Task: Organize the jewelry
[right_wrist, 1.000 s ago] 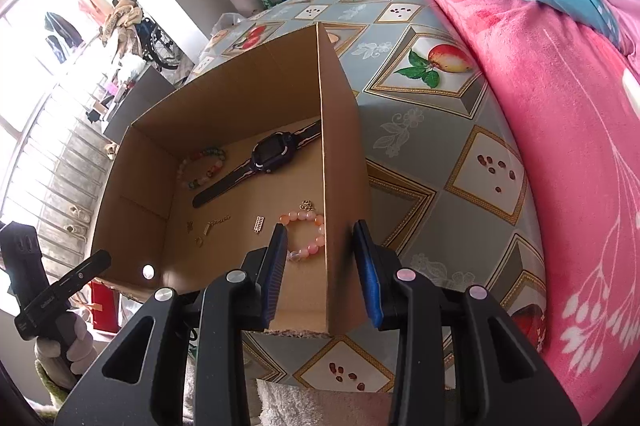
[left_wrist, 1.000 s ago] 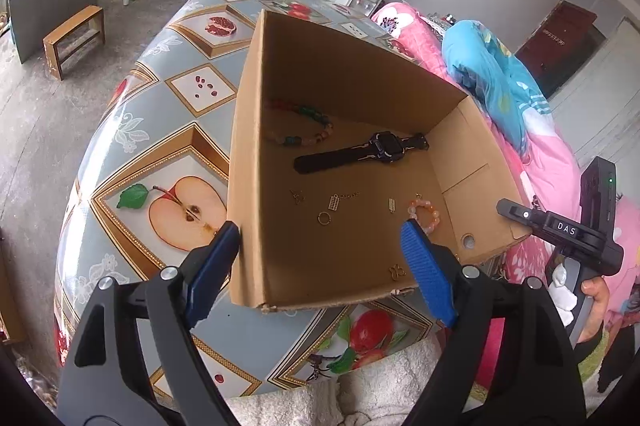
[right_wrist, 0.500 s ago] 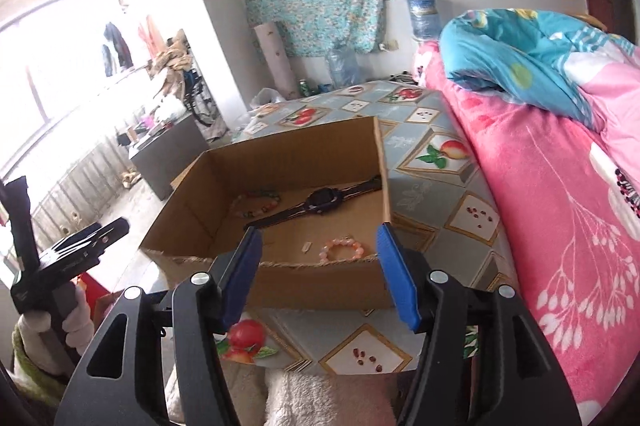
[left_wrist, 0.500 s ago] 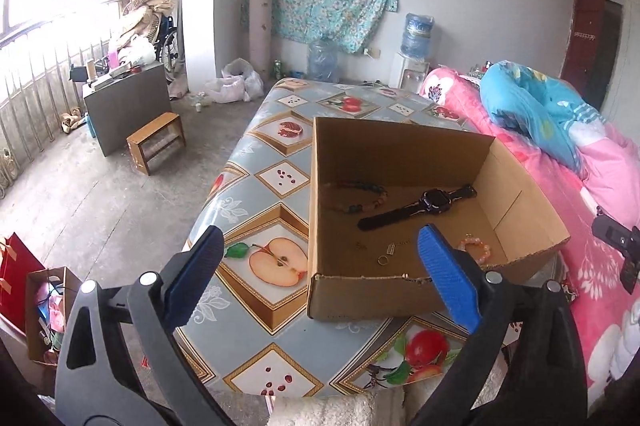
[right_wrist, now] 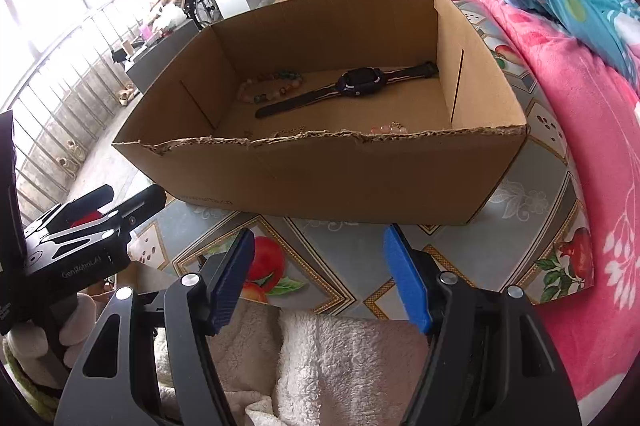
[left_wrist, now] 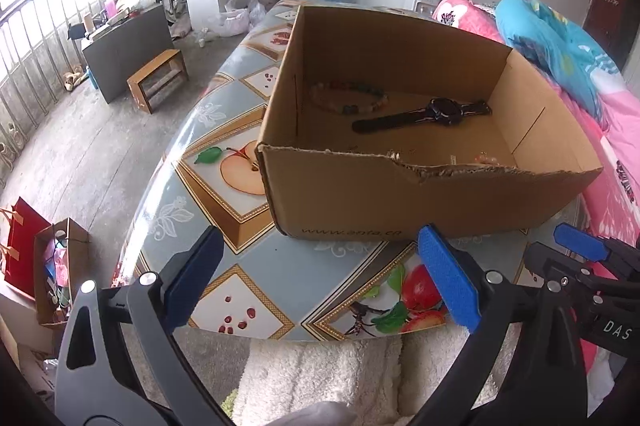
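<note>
Jewelry lay in the box [right_wrist: 320, 161], frame centre: watch [right_wrist: 352, 85] light and stiff, best pinched mid-strap; beads [right_wrist: 272, 85] loose, slippery. Left gripper [left_wrist: 320, 282] gaped wide; right gripper [right_wrist: 320, 278], just opening, held nothing.

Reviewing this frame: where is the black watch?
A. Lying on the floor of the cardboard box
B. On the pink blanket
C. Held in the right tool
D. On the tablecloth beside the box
A: the black watch lies flat inside the cardboard box, beside a beaded bracelet, with both tools empty.
</note>
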`<state>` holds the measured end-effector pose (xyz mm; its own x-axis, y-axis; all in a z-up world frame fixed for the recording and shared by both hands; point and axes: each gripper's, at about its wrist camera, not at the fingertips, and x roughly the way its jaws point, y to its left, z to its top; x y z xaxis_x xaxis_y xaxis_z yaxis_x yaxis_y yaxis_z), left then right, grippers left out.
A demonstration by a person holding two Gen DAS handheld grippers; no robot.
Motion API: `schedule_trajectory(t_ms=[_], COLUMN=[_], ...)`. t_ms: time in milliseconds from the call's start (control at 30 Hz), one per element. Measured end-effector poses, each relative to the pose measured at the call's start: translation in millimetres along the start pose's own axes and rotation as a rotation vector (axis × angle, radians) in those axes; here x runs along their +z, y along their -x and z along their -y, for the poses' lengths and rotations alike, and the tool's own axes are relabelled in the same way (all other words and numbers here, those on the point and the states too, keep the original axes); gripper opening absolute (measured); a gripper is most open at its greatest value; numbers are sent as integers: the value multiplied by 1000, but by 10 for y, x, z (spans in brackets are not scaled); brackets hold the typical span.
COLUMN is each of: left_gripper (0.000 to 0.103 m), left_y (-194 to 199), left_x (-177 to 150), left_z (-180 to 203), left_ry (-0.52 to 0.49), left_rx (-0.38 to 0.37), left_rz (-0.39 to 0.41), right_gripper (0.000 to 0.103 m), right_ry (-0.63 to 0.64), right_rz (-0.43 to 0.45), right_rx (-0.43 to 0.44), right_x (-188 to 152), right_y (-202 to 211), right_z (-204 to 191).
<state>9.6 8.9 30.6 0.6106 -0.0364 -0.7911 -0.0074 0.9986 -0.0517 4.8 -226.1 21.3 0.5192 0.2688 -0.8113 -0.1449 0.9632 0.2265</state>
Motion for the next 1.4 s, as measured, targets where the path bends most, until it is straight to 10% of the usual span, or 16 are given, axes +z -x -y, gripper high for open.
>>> schedule_trajectory(t_ms=[1400], left_gripper=[94], left_y=[-232], left_x=[95], left_z=[210], left_ry=[-37], left_rx=[-33], left_rz=[-92], right_gripper=[66], right_ry=[-25], right_rz=[-50], right_rx=[-62], right_x=[184], right_y=[-169], right_z=[51])
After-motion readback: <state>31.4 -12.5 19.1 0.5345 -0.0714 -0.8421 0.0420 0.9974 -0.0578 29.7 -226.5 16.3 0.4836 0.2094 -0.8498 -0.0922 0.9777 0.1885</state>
